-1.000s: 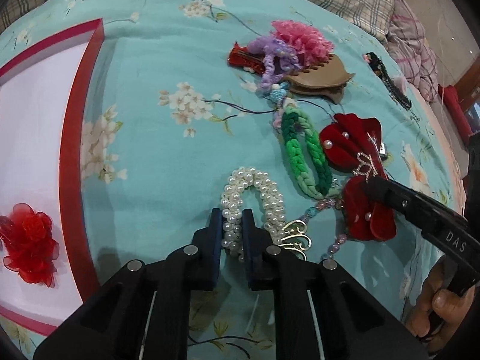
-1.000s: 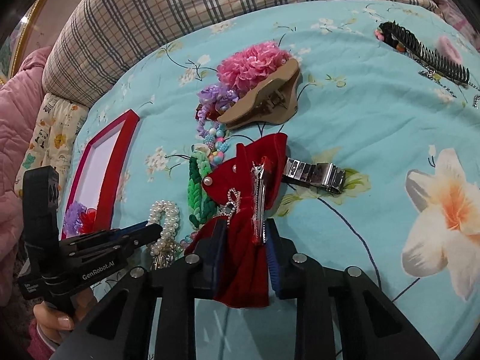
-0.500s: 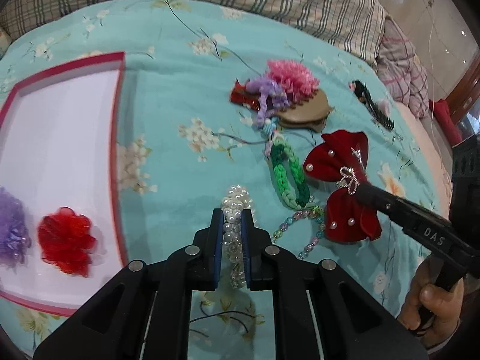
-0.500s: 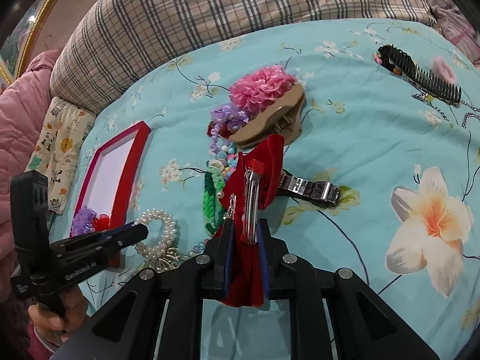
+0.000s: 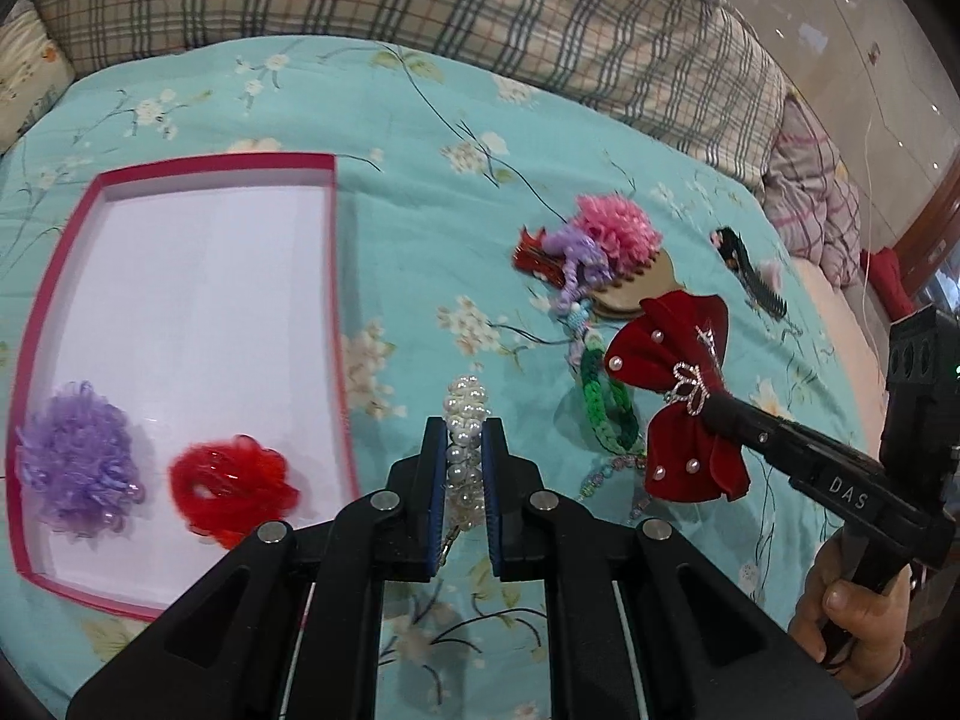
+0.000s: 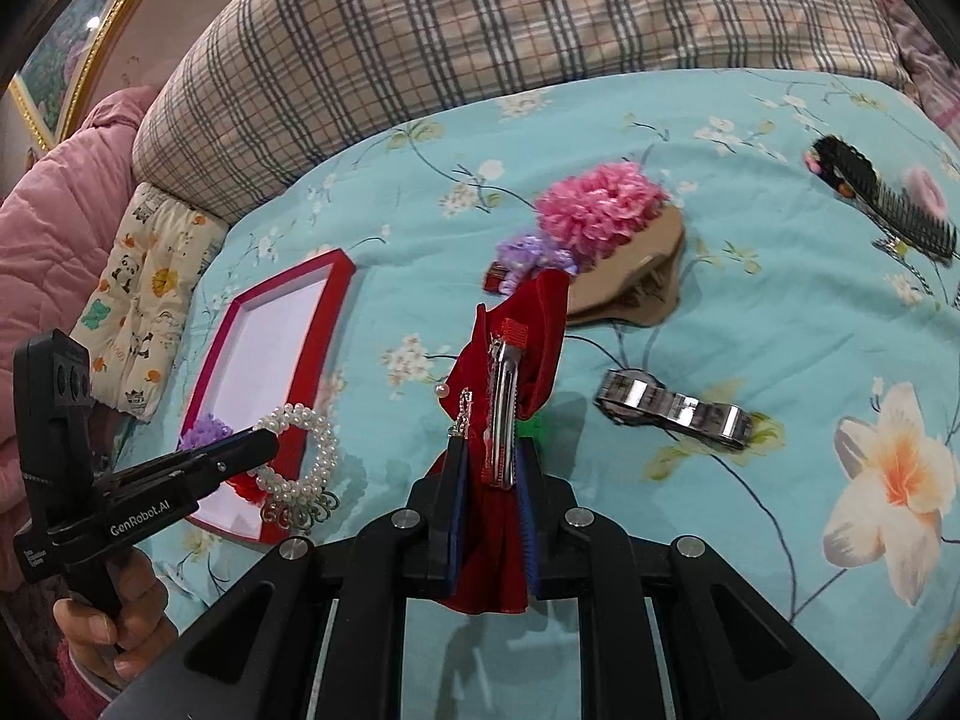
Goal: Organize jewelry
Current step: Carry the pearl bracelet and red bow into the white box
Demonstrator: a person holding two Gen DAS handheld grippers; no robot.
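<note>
Both pieces have come up off the bedspread since a second ago, when they still lay among the pile. My left gripper (image 5: 462, 456) now has its two fingers pinched on the pearl bracelet (image 5: 463, 420): the strand runs straight down the narrow gap between the blue pads, its top loop sticking out past the fingertips and a gold filigree charm (image 6: 303, 513) hanging below, seen from the right wrist view. From that view the bracelet (image 6: 300, 456) hangs over the near edge of the red-rimmed tray (image 5: 333, 276), which already holds a purple scrunchie (image 5: 75, 456) and a red scrunchie (image 5: 231, 489) on its white floor.

My right gripper (image 6: 489, 480) is clamped on the red velvet bow clip (image 6: 516, 354). The velvet fills the space between the fingers, with the silver clip bar upright just inside the right finger and the bow's upper half standing above the tips. In the left wrist view the bow (image 5: 678, 396) hangs clear of the bedspread (image 5: 420, 138), above the green braided band (image 5: 606, 402).

Left lying on the spread are the pink scrunchie (image 6: 600, 210), the tan claw clip (image 6: 642, 276), a metal watch (image 6: 672, 405) and a black comb clip (image 6: 882, 204).
</note>
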